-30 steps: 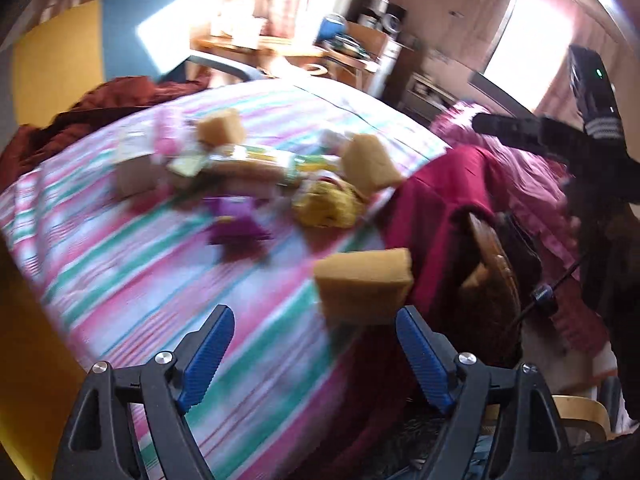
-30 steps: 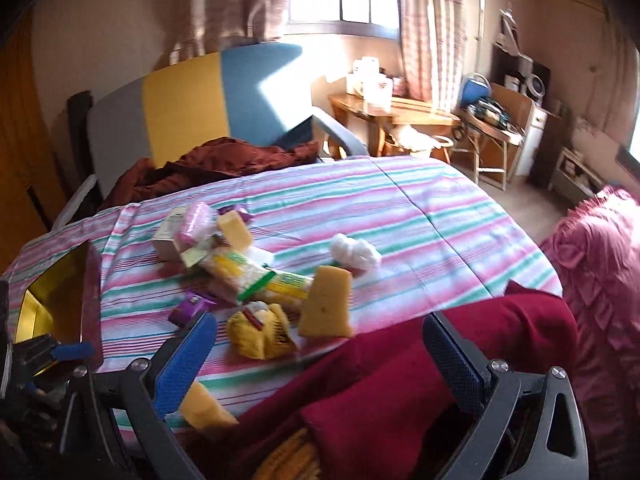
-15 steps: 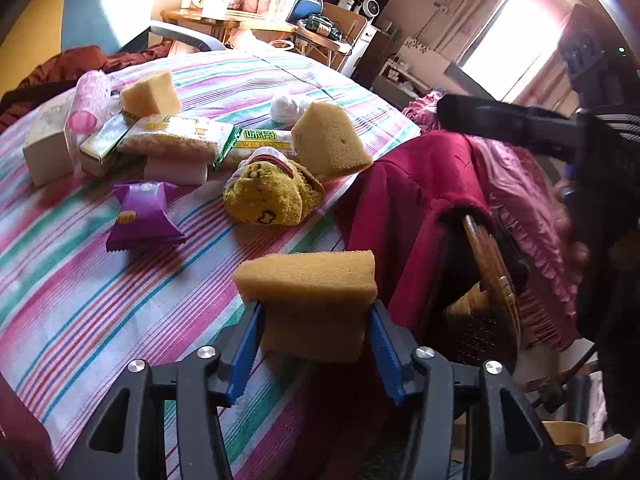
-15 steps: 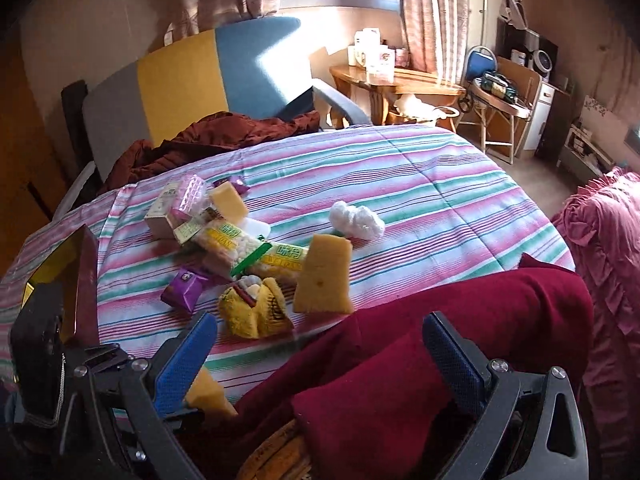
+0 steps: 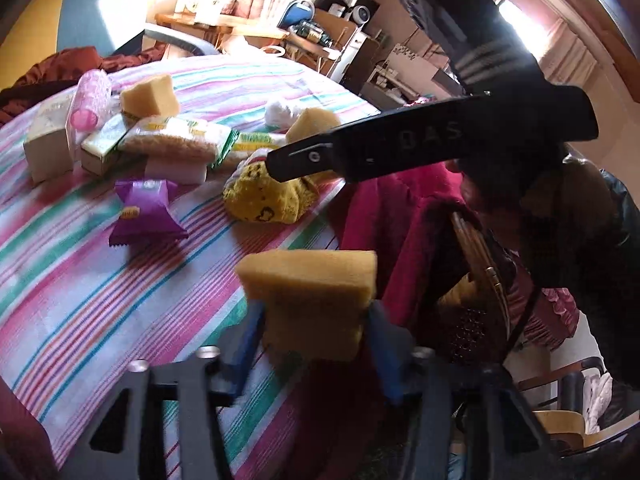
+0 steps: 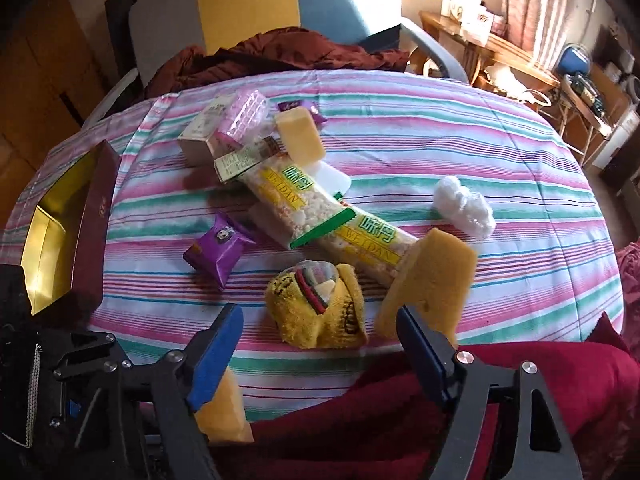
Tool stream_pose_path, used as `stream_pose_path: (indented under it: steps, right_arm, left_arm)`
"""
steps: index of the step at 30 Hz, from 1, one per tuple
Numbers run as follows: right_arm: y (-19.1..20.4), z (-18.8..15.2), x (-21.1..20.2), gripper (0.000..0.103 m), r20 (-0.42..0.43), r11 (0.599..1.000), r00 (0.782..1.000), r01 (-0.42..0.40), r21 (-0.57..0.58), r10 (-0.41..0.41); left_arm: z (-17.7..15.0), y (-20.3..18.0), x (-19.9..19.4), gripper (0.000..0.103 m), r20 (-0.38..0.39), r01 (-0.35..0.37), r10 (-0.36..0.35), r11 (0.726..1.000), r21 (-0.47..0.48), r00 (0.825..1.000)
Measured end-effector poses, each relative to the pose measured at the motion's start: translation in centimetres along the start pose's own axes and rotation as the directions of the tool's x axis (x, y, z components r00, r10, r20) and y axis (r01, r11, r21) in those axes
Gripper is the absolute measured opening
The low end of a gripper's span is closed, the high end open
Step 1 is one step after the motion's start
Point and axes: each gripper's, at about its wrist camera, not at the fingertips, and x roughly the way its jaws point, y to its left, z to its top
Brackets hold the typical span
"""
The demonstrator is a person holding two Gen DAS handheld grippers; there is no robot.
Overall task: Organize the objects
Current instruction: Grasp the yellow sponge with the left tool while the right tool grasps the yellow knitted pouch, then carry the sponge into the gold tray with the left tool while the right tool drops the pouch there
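My left gripper (image 5: 312,334) is shut on a yellow sponge (image 5: 310,300) and holds it above the striped table edge; the sponge also shows in the right wrist view (image 6: 224,412). My right gripper (image 6: 320,352) is open and empty, hovering over a yellow sock bundle (image 6: 316,310) beside an upright sponge wedge (image 6: 430,280). Its black finger crosses the left wrist view (image 5: 400,144). On the cloth lie two snack packs (image 6: 296,196), a purple candy packet (image 6: 218,248), another sponge (image 6: 300,138), a pink roller (image 6: 242,118) and small boxes (image 6: 202,132).
An open dark-red box with gold lining (image 6: 60,224) stands at the table's left edge. White cotton (image 6: 464,206) lies to the right. A red cloth (image 6: 400,408) drapes the near edge, with a wicker basket (image 5: 476,288) beside it. An armchair (image 6: 248,12) stands behind.
My left gripper closed on the yellow sponge and lifted it. My right gripper moved forward and down over the sock bundle, its fingers still open.
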Motion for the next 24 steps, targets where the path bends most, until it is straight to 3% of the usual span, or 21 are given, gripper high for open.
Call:
stream_pose_path:
  steps: [1, 2, 10, 14, 18, 24]
  right_arm:
    - [0.2, 0.2, 0.7, 0.079, -0.018, 1.0, 1.0, 0.001, -0.008, -0.001]
    - [0.4, 0.4, 1.3, 0.08, -0.038, 1.0, 0.999, 0.003, -0.014, -0.004]
    - [0.7, 1.7, 5.7, 0.079, -0.176, 0.999, 0.984, 0.008, -0.05, -0.017]
    - [0.6, 1.8, 6.3, 0.074, -0.179, 0.999, 0.984, -0.007, -0.051, -0.003]
    - [0.9, 1.8, 6.8, 0.065, -0.207, 0.998, 0.978, -0.004, -0.061, -0.008]
    - [0.7, 1.8, 6.5, 0.057, -0.2, 0.999, 0.98, -0.022, -0.046, 0.013]
  left_arm:
    - [0.1, -0.1, 0.6, 0.078, -0.013, -0.007, 0.007, 1.0, 0.002, 1.0]
    - [0.1, -0.2, 0.6, 0.08, -0.015, -0.015, 0.016, 1.0, 0.007, 1.0]
    - [0.1, -1.6, 0.1, 0.083, 0.003, -0.042, 0.042, 0.997, 0.07, 0.999]
    - [0.2, -1.9, 1.0, 0.083, -0.008, -0.072, 0.073, 0.992, 0.102, 0.997]
    - [0.1, -1.1, 1.8, 0.067, -0.025, -0.029, 0.031, 0.996, 0.082, 0.999]
    - [-0.3, 0.3, -0.6, 0.062, 0.02, 0.013, -0.013, 1.0, 0.008, 1.0]
